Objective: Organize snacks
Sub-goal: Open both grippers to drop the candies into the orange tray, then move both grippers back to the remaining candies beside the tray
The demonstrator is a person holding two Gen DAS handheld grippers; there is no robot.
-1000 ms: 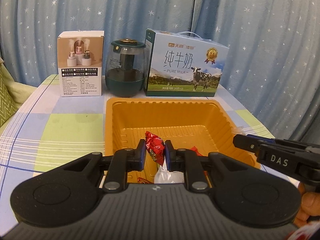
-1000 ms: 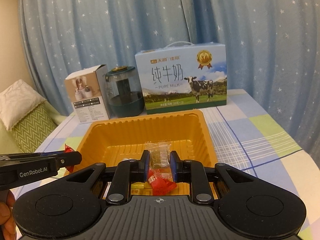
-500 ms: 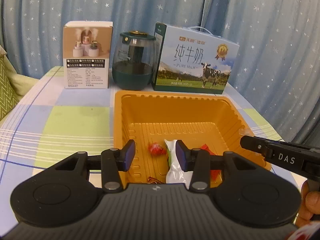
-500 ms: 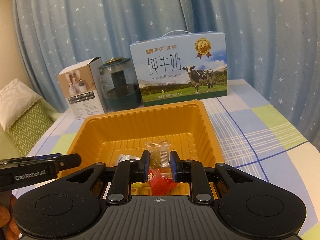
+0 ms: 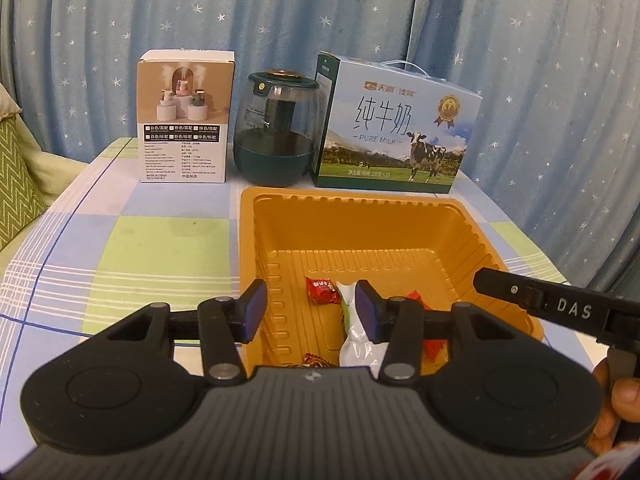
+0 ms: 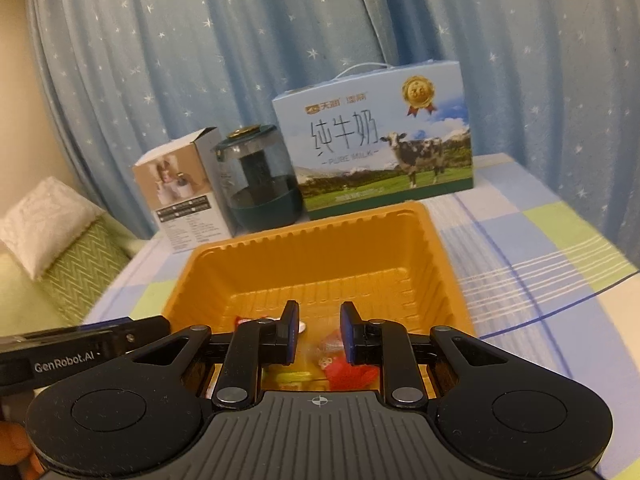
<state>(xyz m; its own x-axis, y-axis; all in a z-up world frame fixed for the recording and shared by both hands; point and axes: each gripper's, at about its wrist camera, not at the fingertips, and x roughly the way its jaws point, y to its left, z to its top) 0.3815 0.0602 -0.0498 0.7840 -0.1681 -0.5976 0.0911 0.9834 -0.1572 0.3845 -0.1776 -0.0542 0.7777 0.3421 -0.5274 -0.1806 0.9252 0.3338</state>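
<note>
An orange plastic tray sits on the checked tablecloth. My left gripper hovers over the tray's near left part, its jaws opening with nothing gripped. A red wrapped candy and a white packet lie on the tray floor below it. In the right wrist view my right gripper is over the tray with its jaws opening. A red snack lies loose beneath its pads, blurred. Each gripper's black finger shows at the edge of the other's view: the right one, the left one.
Behind the tray stand a humidifier box, a dark green jar and a blue milk carton. A blue starred curtain hangs behind them. A green zigzag cushion lies off the table's left edge.
Both grippers went from shut to open. The left one let go of the red candy, which now lies in the tray. The right one released its red snack and clear packet.
</note>
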